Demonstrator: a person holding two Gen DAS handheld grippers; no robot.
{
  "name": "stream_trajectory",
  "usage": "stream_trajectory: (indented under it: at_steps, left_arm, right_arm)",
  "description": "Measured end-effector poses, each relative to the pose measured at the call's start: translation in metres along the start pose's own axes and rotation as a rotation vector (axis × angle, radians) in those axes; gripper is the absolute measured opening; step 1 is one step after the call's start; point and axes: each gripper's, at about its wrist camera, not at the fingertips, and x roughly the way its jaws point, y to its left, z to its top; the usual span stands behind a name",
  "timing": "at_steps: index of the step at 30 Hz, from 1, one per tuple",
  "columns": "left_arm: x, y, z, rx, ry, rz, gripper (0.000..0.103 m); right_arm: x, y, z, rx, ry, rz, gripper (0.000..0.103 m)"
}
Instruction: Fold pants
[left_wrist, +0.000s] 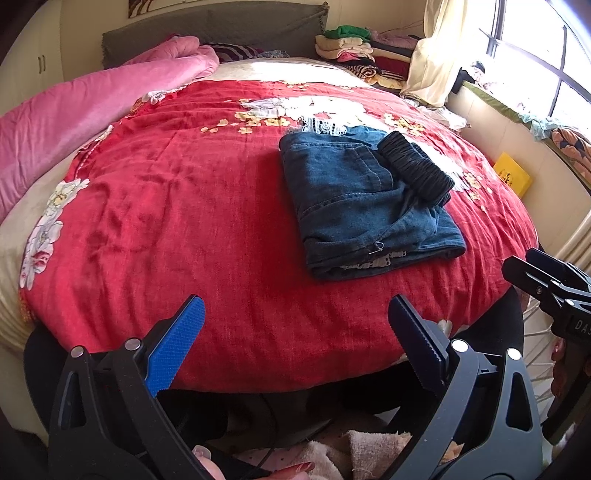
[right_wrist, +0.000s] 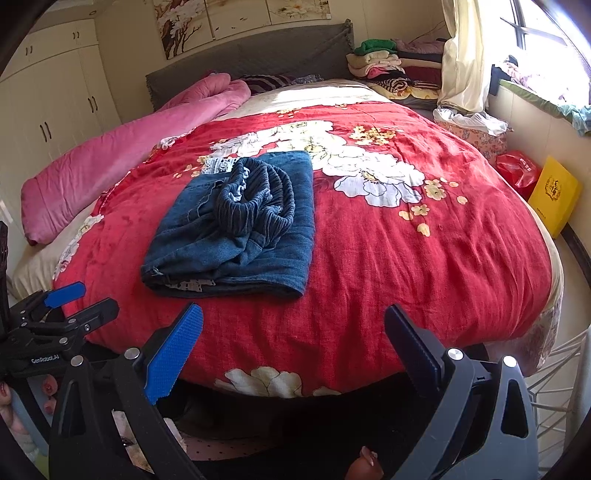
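Observation:
The blue denim pants (left_wrist: 365, 206) lie folded into a compact rectangle on the red floral bedspread (left_wrist: 207, 221), with the dark ribbed waistband (left_wrist: 415, 166) bunched on top. They also show in the right wrist view (right_wrist: 236, 229), with the waistband (right_wrist: 258, 201) on top. My left gripper (left_wrist: 295, 317) is open and empty, held above the near edge of the bed, short of the pants. My right gripper (right_wrist: 293, 325) is open and empty, also near the bed's front edge. Each gripper shows at the side of the other's view.
A pink blanket (left_wrist: 92, 103) lies along the bed's left side. Stacked folded clothes (left_wrist: 354, 44) sit at the back right by a curtain. A yellow box (right_wrist: 554, 195) and a red bag (right_wrist: 517, 170) stand on the floor at right. Wardrobe doors (right_wrist: 55, 103) are at left.

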Motion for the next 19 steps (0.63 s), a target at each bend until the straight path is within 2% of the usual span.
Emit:
stream_trajectory:
  at_steps: [6,10,12,15,17,18,19]
  left_arm:
    - [0.006,0.014,0.005,-0.048,0.015,-0.015,0.093]
    - [0.01,0.052,0.028,-0.131,-0.018,-0.031,0.093]
    - [0.022,0.088,0.054,-0.176,-0.02,0.044,0.093]
    - [0.062,0.154,0.102,-0.209,-0.002,0.233,0.093]
    - [0.097,0.198,0.133,-0.252,0.046,0.321,0.093]
    - [0.113,0.217,0.145,-0.28,0.055,0.352,0.093]
    - [0.131,0.234,0.156,-0.296,0.066,0.353,0.093]
  right_arm:
    - [0.013,-0.022,0.004,0.028,0.016,-0.03,0.098]
    - [0.028,-0.058,0.021,0.077,0.016,-0.088,0.098]
    - [0.037,-0.087,0.039,0.107,0.002,-0.136,0.098]
    - [0.059,-0.141,0.08,0.164,-0.001,-0.22,0.098]
    - [0.081,-0.184,0.111,0.222,0.003,-0.234,0.098]
    - [0.099,-0.206,0.127,0.245,0.041,-0.245,0.098]
    - [0.099,-0.206,0.127,0.245,0.041,-0.245,0.098]
